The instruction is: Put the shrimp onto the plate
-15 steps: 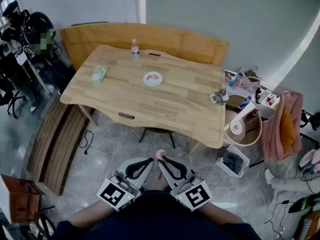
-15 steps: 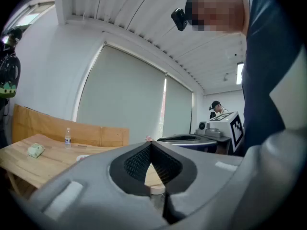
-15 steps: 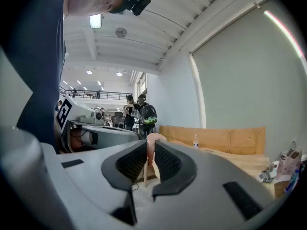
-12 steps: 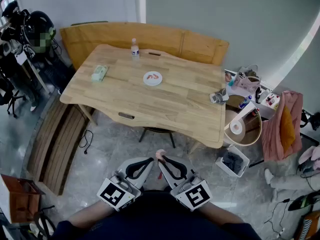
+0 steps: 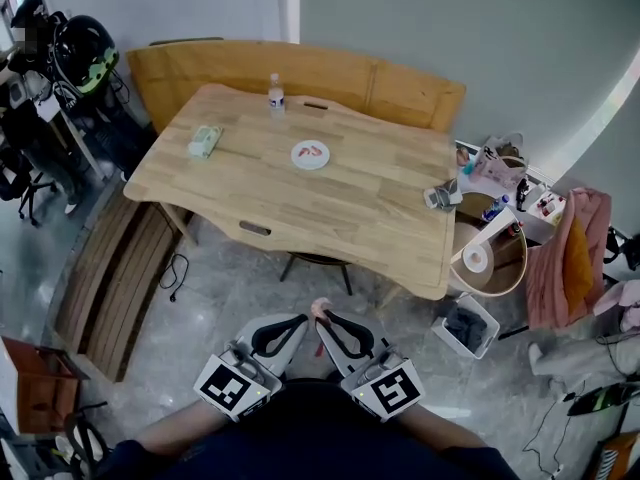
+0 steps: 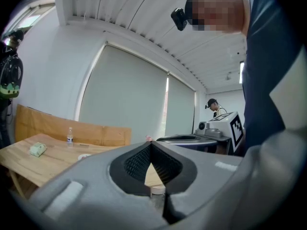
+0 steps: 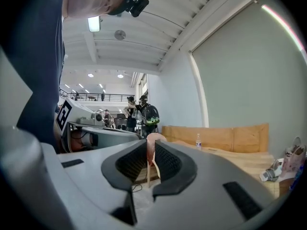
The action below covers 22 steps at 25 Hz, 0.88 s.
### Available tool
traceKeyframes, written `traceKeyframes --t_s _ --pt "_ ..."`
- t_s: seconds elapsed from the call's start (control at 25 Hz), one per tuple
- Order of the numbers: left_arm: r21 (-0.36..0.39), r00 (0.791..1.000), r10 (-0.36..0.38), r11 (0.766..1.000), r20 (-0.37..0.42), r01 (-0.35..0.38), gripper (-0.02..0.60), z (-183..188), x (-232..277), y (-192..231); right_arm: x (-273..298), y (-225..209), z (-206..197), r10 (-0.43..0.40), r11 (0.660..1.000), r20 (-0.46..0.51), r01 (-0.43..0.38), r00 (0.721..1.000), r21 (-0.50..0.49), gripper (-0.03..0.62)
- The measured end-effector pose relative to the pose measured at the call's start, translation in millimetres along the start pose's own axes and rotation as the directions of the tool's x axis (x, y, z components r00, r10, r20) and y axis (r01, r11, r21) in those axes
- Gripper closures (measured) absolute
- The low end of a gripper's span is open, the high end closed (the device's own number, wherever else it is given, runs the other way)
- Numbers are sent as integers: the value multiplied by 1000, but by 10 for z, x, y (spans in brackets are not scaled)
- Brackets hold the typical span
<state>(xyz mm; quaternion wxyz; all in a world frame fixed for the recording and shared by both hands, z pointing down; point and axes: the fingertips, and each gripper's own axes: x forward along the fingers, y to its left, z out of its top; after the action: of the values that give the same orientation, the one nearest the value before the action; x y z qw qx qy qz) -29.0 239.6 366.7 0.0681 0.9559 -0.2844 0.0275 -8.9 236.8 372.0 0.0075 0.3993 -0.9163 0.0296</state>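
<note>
Only our view has shifted, the worktop [image 5: 330, 208] sliding slightly rightward. The right gripper [image 5: 322, 320] still pinches the shrimp [image 5: 319, 309]. The left gripper [image 5: 303, 320] stays closed, empty. Both remain well short of the near edge. The plate [image 5: 299, 159], mid-worktop and holding a second shrimp [image 5: 314, 151], is yet to be reached.

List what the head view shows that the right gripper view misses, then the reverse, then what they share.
Only the head view: the green packet on the table and the white bin on the floor. Only the right gripper view: people standing far off and ceiling lights. Both: the right gripper with its jaws shut on a pink shrimp, the bottle and the table.
</note>
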Motion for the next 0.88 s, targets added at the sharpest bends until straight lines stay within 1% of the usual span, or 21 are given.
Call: traceKeyframes --t_s 0.32,0.48,0.68,0.88 --pt "12 997 72 997 -7 -72 583 -104 152 -94 -168 -170 -78 49 999 2 -49 999 -1 536" --pt "13 995 95 995 13 -95 583 -148 257 -183 -286 -287 -158 68 998 -6 -68 998 -1 536" --pt "-5 994 105 994 13 -105 583 -184 385 -152 -297 -465 -201 65 998 -15 -65 998 4 536" --pt "7 996 85 996 22 -85 583 -139 541 104 -56 -673 -193 48 999 -21 -48 999 -4 536"
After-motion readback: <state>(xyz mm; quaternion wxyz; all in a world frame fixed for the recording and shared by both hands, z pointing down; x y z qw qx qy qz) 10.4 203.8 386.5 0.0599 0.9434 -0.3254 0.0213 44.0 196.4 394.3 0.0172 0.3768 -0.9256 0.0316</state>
